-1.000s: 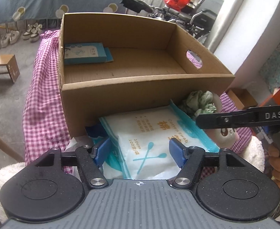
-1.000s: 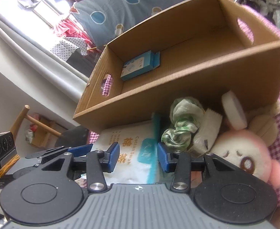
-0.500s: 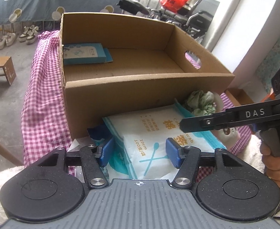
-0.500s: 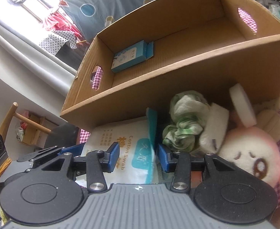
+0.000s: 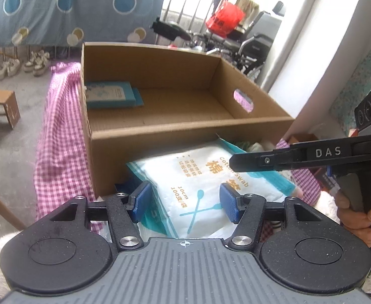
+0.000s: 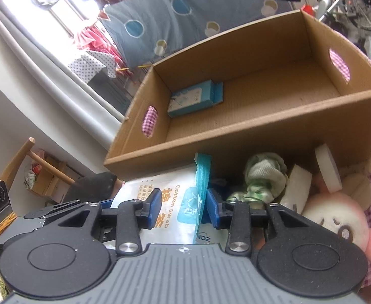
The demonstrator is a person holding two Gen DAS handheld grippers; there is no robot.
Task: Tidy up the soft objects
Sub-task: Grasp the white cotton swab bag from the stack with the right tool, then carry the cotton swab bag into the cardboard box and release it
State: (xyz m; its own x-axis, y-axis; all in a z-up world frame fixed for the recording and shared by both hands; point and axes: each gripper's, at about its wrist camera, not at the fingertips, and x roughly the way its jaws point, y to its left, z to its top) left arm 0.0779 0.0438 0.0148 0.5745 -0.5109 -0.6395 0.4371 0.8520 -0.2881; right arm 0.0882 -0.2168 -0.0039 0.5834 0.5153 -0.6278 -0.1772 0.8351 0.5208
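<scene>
Both grippers sit over the cotton swab pack (image 5: 198, 182), which lies flat at twelve o'clock just ahead of my hands, its far edge against the near wall of the cardboard box (image 5: 185, 134). My left gripper (image 5: 185, 200) has its jaws apart, straddling the near end of the pack, and I cannot tell that the pads press on it. My right gripper (image 6: 183, 210) has just been closing around the pack's teal sealed edge; the pads stand close to it but a sliver of gap shows, so I judge it not yet clamped. The step in hand looks like taking hold of the pack; next it must be pinched firmly and lifted over the box wall. At one to two o'clock from my right gripper, a green cloth bundle (image 6: 264, 177), white sponge pieces (image 6: 299, 185) and a pink plush toy (image 6: 337, 223) crowd against the box. Farther off, a blue carton (image 6: 193, 98) already lies inside, at eleven o'clock. That wall stands in the way.
</scene>
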